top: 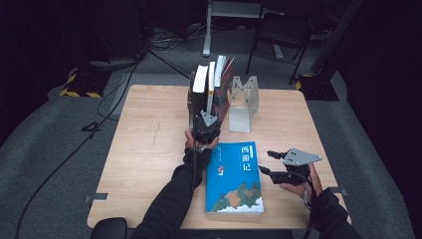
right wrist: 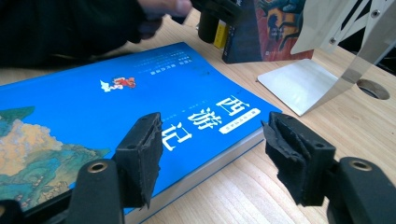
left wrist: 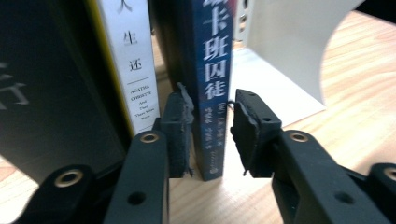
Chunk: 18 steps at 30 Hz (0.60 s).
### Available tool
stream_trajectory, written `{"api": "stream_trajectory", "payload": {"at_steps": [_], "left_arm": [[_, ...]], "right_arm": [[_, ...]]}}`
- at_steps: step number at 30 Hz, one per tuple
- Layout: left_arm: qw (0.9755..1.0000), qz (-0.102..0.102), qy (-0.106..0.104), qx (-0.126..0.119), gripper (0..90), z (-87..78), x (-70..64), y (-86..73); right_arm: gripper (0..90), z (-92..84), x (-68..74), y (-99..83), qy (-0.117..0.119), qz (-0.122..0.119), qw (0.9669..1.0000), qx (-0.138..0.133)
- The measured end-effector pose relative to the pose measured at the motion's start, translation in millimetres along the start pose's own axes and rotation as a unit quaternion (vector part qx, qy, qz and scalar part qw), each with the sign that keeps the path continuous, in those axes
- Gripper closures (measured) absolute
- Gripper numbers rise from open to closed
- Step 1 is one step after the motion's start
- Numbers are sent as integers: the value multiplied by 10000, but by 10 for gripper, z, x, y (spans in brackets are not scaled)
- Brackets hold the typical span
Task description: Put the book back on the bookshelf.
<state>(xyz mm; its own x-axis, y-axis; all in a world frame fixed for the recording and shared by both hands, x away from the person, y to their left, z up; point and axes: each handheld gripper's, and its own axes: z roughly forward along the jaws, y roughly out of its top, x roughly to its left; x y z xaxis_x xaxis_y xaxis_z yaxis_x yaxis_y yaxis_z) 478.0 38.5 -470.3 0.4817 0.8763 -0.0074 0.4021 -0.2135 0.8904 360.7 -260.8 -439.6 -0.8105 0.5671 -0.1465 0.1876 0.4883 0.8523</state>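
Dark-blue paperback (left wrist: 211,88) stands upright beside the metal bookend (top: 242,103) on the table (top: 149,149), left gripper (left wrist: 211,135) jaws parted astride its spine, while right gripper (right wrist: 212,158) waits open over the flat blue book (right wrist: 140,107)

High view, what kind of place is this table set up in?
Probably a dim lab or recording studio: a lone wooden table on grey carpet, cables trailing over the floor, and yellow-black hazard-striped stand feet at the edges.

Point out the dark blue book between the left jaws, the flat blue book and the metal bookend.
dark blue book (left wrist: 212,88), left gripper view, spine.
flat blue book (top: 235,177), high view, cover.
metal bookend (top: 240,119), high view, base plate.
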Motion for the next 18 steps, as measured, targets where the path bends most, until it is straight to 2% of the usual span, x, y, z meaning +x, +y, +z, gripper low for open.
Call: {"api": "stream_trajectory", "payload": {"at_steps": [2,5,6,8,9,10,11,13,18], "left_arm": [[9999,47,-95,-67,659,-66,-6,-3],[9998,146,-84,-94,684,-103,-17,5],[9998,168,-14,-67,689,-96,-24,12],[9998,188,-17,-63,713,-87,-26,17],[9997,245,5,-48,783,-62,-42,27],[9997,245,5,-48,797,-62,-42,27],[9996,268,60,-38,797,-50,-58,35],[9997,262,7,-30,828,-22,-69,48],[9994,336,79,33,858,54,-129,81]], "right_arm": [[373,-4,0,2,-16,-13,10000,-17],[372,-3,8,11,-27,-5,10000,-25],[372,0,11,11,-20,0,10000,-24],[373,3,13,12,-18,-13,10000,-8],[373,9,19,12,-15,-34,10000,5],[373,9,19,12,-15,-34,10000,5],[373,9,20,12,-10,-34,10000,4],[373,10,16,10,-5,-28,10000,-5],[373,1,11,6,-1,-19,10000,-18]]}}
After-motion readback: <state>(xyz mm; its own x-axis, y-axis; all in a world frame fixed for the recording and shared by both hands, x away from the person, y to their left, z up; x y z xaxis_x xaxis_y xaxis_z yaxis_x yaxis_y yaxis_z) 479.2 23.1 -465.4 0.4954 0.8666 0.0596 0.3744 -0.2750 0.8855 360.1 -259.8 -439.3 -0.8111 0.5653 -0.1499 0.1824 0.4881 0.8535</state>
